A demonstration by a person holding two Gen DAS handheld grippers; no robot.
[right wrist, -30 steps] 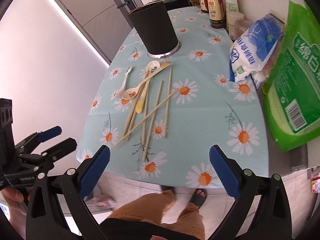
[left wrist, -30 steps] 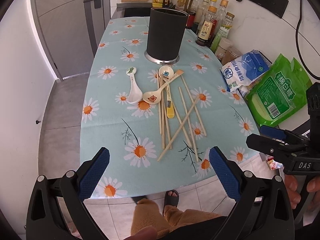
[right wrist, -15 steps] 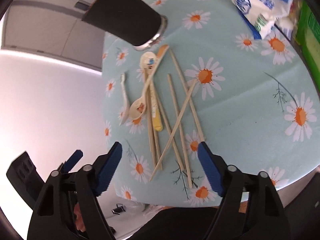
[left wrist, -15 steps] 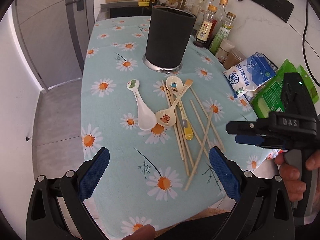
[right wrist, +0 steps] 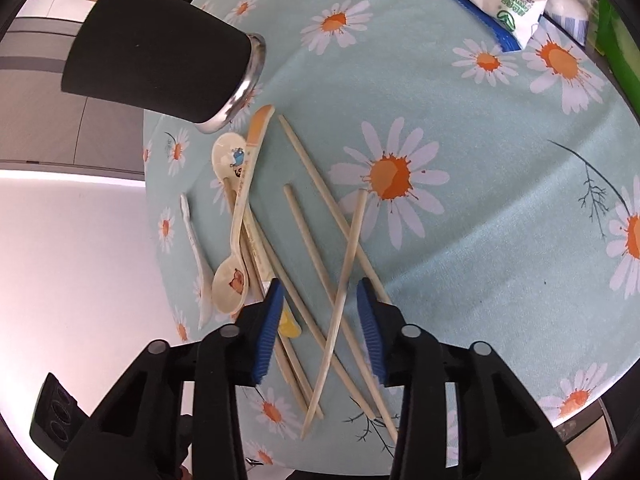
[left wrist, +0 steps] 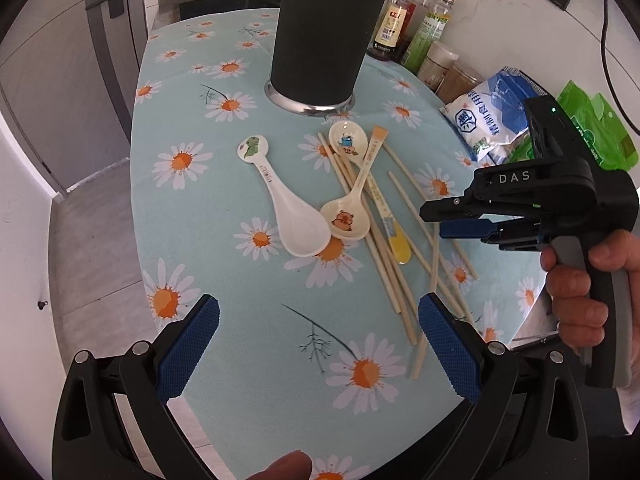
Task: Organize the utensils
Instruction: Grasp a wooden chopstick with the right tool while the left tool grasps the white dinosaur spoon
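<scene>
On the daisy tablecloth (left wrist: 224,264) lie several wooden chopsticks (left wrist: 386,280), a white spoon (left wrist: 290,212), a bear-print spoon (left wrist: 346,220), a blue-print spoon (left wrist: 348,140) and a yellow-tipped spoon (left wrist: 396,240). Behind them stands a black cylindrical holder (left wrist: 324,40). My left gripper (left wrist: 319,308) is open above the cloth, near the chopstick ends. My right gripper (right wrist: 319,286) hangs low over the chopsticks (right wrist: 348,256), its jaws closing with crossed sticks between them; the pads touch nothing. It also shows in the left wrist view as the right gripper (left wrist: 434,222).
Sauce bottles (left wrist: 400,12) and jars (left wrist: 440,64) stand behind the holder at the wall. A blue-and-white bag (left wrist: 492,116) and a green bag (left wrist: 592,136) lie at the right. The table's left edge drops to a grey floor (left wrist: 92,216). A hand (left wrist: 576,292) holds the right gripper.
Both grippers have come down and closer to the utensils. The right gripper has rolled and its jaws have narrowed from wide open, with chopsticks now between them.
</scene>
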